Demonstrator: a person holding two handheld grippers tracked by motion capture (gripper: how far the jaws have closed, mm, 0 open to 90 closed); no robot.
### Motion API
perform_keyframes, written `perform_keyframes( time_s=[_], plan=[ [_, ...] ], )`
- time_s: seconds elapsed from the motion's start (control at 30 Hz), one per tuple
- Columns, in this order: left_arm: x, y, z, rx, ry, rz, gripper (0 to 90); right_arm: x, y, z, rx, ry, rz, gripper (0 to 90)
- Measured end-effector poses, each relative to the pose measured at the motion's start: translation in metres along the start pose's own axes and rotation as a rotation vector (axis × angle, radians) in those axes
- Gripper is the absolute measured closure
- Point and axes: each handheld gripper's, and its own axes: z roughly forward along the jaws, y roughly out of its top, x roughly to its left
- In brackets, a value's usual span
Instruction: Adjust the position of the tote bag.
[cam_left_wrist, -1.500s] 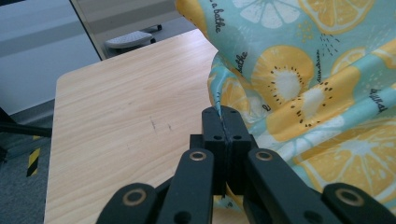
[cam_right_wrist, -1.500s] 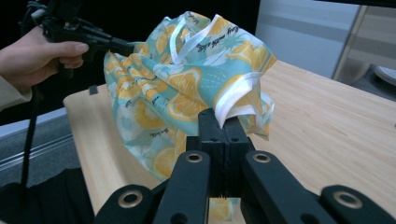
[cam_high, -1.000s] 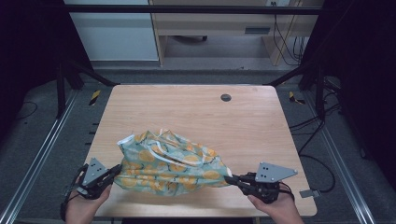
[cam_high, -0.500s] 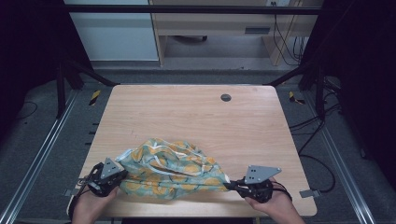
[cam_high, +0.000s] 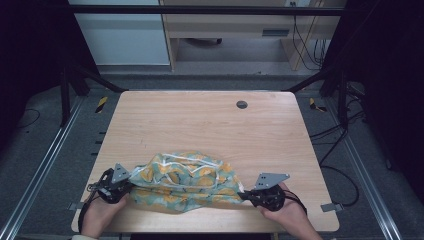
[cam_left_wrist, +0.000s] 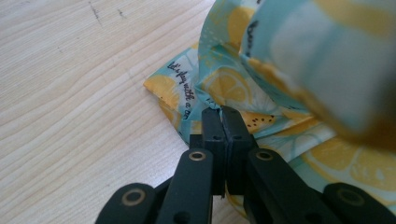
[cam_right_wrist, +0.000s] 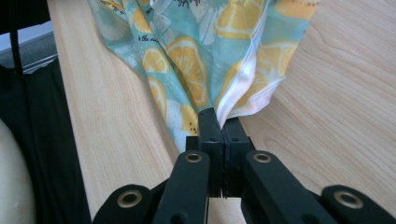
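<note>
A light wooden tabletop (cam_high: 210, 125) with rounded corners carries a crumpled turquoise cloth (cam_high: 187, 182) printed with lemon slices, lying near the front edge. A small round dark grommet (cam_high: 242, 104) sits in the surface toward the far side, well apart from the cloth.

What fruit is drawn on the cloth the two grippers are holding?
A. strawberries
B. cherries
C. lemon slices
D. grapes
C: the cloth is teal with yellow lemon slices printed all over it, seen close up above the jaws of the right gripper and again beside the left gripper.
</note>
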Motion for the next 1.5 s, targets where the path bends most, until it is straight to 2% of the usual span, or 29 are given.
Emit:
perform_keyframes(
  time_s=[0.2, 0.43, 0.7, 0.8, 0.93, 1.07, 1.23, 1.4, 1.5],
  plan=[
    [0.002, 0.005, 0.005, -0.005, 0.010, 0.014, 90.0, -0.005, -0.001, 0.001, -0.004, -0.018, 0.024, 89.6],
    [0.008, 0.009, 0.009, -0.031, 0.007, -0.009, 89.5, -0.005, -0.001, 0.002, -0.003, -0.020, 0.027, 89.3],
    [0.010, 0.013, 0.012, -0.048, 0.020, -0.008, 88.0, -0.007, -0.003, 0.000, -0.007, -0.038, 0.047, 86.5],
    [0.010, 0.013, 0.012, -0.049, 0.026, -0.011, 85.8, -0.009, -0.004, -0.002, -0.015, -0.054, 0.057, 81.1],
    [0.009, 0.013, 0.008, -0.071, 0.034, -0.021, 77.1, -0.009, -0.004, -0.006, -0.039, -0.069, 0.076, 72.9],
    [0.007, 0.014, 0.003, -0.095, 0.051, -0.040, 62.9, -0.010, -0.005, -0.010, -0.047, -0.110, 0.080, 59.9],
    [0.005, 0.013, -0.005, -0.114, 0.075, -0.048, 51.3, -0.010, -0.007, -0.017, -0.071, -0.170, 0.095, 46.5],
    [0.004, 0.009, -0.018, -0.139, 0.056, -0.060, 46.4, -0.007, -0.008, -0.021, -0.084, -0.197, 0.101, 39.8],
    [0.004, 0.008, -0.024, -0.167, 0.064, -0.071, 46.6, -0.006, -0.008, -0.024, -0.096, -0.200, 0.106, 39.4]
  ],
)
